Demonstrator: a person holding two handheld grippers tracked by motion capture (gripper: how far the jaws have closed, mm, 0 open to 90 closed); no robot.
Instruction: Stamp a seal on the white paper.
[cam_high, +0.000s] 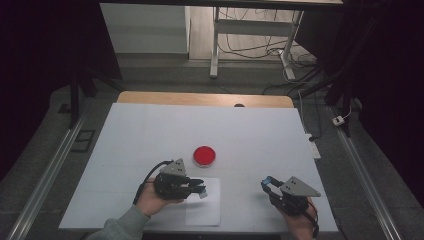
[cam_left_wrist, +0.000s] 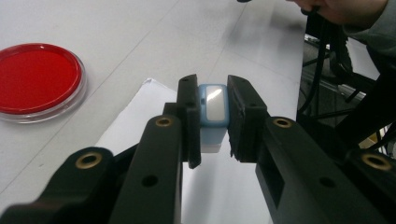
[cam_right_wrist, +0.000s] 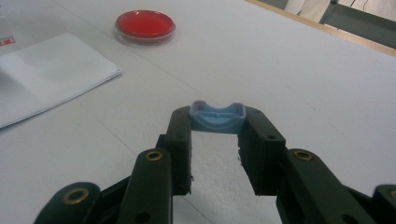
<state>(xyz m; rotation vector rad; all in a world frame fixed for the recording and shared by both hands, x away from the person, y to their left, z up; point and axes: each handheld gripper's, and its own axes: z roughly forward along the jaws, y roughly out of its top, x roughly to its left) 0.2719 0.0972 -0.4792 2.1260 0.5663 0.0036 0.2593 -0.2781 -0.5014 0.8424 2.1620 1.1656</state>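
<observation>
Before you is a white tabletop (cam_high: 150, 130) with a wooden strip along its far edge. A red-filled round dish (cam_high: 204, 156) lies near the middle; a white paper sheet (cam_high: 204, 212) lies by your near edge, slightly left of centre.
</observation>
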